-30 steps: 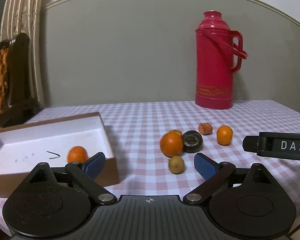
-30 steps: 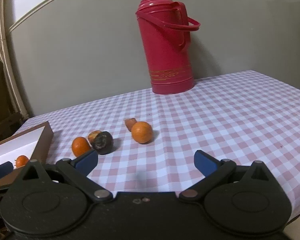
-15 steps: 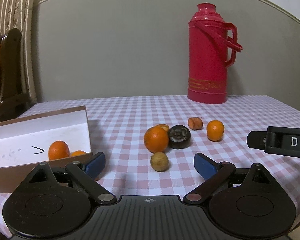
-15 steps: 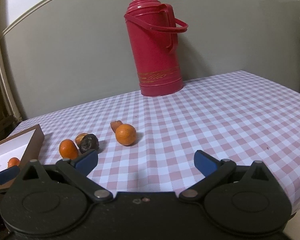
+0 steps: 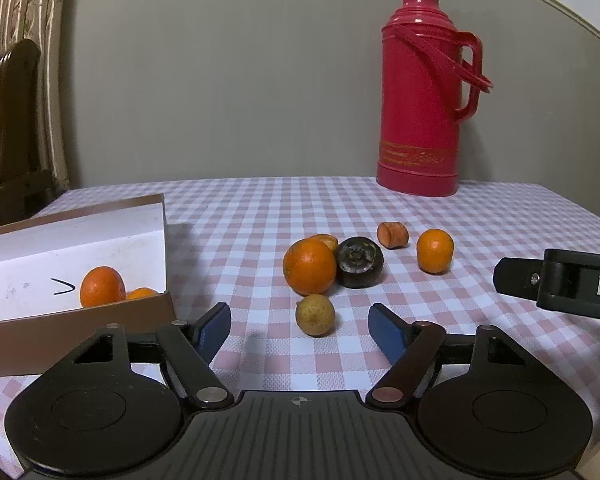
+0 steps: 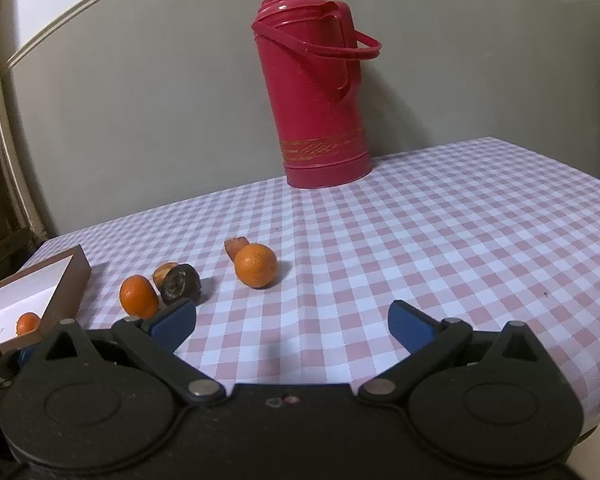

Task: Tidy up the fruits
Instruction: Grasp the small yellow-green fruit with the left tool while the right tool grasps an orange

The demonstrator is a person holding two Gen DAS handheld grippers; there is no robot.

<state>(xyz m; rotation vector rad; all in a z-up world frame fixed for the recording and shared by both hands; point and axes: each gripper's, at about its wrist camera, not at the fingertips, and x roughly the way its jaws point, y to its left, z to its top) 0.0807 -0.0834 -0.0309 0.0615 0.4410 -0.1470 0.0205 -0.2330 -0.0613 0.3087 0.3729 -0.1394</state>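
With jaws just narrowed but apart, left gripper (image 5: pixel 300 326) flanking a small yellow-green fruit (image 5: pixel 315 314), pads not touching. Just beyond the tips, oranges (image 5: pixel 309 266) and a dark fruit (image 5: pixel 359 262); left of the jaws, box (image 5: pixel 80 316). Right gripper (image 6: pixel 292 322) wide, empty.

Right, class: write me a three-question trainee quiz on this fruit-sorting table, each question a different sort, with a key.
1. True or false: the red flask lies on its side.
2. Multiple choice: the small yellow-green fruit in front of the left gripper is A) clamped by its fingers, B) on the checked cloth, untouched, C) in the box.
3. How many oranges show inside the box in the left wrist view?

Key: 1 false, it stands upright. 2 B. 3 two: a larger orange and a second orange partly hidden beside it.
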